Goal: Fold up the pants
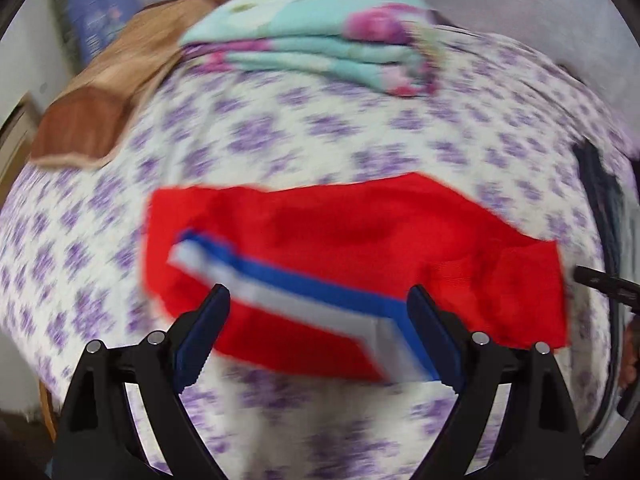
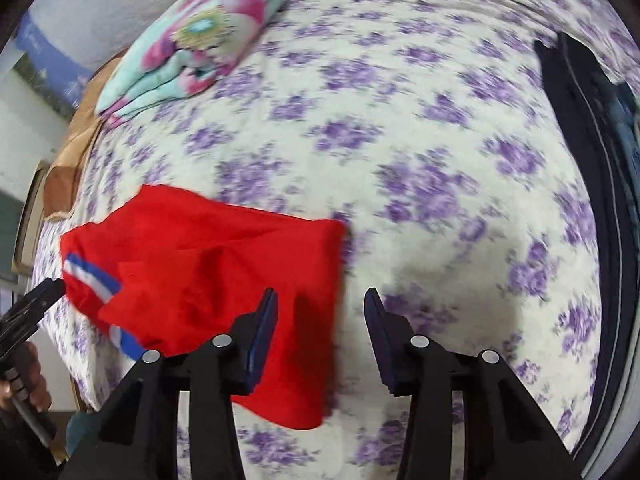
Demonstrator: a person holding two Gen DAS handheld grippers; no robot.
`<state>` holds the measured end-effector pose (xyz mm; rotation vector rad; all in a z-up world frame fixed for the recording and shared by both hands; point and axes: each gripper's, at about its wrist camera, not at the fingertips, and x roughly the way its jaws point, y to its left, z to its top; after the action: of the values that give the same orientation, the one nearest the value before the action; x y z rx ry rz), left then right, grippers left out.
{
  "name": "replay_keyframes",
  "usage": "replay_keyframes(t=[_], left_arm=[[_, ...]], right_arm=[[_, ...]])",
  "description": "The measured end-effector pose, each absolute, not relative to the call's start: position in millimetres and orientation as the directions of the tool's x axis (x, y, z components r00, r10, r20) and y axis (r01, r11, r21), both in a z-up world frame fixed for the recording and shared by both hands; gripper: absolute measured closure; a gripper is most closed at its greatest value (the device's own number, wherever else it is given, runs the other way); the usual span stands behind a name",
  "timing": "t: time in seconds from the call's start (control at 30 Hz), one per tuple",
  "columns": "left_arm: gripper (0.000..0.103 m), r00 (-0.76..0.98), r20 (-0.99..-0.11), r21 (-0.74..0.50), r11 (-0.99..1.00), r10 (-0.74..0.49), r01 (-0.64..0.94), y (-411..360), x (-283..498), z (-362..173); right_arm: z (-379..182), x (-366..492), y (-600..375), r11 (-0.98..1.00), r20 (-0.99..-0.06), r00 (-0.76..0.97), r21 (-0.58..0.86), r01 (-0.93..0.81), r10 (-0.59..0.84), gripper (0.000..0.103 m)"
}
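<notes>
Left gripper, jaws spread and empty, hovers right over the red pants lying crosswise near the bed's front edge; right gripper, also spread, sits off their end.

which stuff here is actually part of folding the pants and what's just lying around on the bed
For the job:
- red pants
- left gripper, open
- right gripper, open

Lying about:
- folded floral blanket
- dark clothes
- brown pillow
- purple-flowered bedsheet

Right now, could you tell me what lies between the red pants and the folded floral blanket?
Only bare purple-flowered bedsheet separates the red pants from the folded floral blanket; both wrist views show it.
</notes>
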<state>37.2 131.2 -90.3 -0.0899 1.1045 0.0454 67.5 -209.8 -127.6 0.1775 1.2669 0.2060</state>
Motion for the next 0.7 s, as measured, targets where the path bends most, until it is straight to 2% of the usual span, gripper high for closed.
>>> replay_keyframes(t=[0.3,0.37,0.53,0.6,0.63,0.7], left_arm=[[0.017,0.383,-0.913,-0.114,0.989,-0.141,0.093,49,73,-104],[0.028,0.356,-0.919,-0.138,0.984,-0.169,0.111,37,78,-111],[0.041,0.286,-0.938,-0.161,0.977,-0.196,0.140,10,92,-134],[0.061,0.266,-0.941,-0.168,0.972,-0.207,0.161,2,97,-144],[0.077,0.251,-0.946,-0.167,0.972,-0.205,0.167,-1,99,-148],[0.088,0.269,-0.945,-0.145,0.976,-0.185,0.162,-4,99,-148]], right_arm=[[-124,45,-229,0.960,-0.911,0.304,0.277,-0.050,0.279,0.044],[-124,42,-234,0.957,-0.909,0.304,0.286,-0.044,0.285,0.041],[-129,30,-250,0.950,-0.905,0.296,0.311,-0.033,0.306,0.040],[-133,27,-255,0.947,-0.904,0.291,0.321,-0.023,0.313,0.040],[-134,26,-257,0.946,-0.904,0.288,0.323,-0.019,0.314,0.040],[-137,25,-259,0.946,-0.906,0.282,0.325,-0.016,0.316,0.040]])
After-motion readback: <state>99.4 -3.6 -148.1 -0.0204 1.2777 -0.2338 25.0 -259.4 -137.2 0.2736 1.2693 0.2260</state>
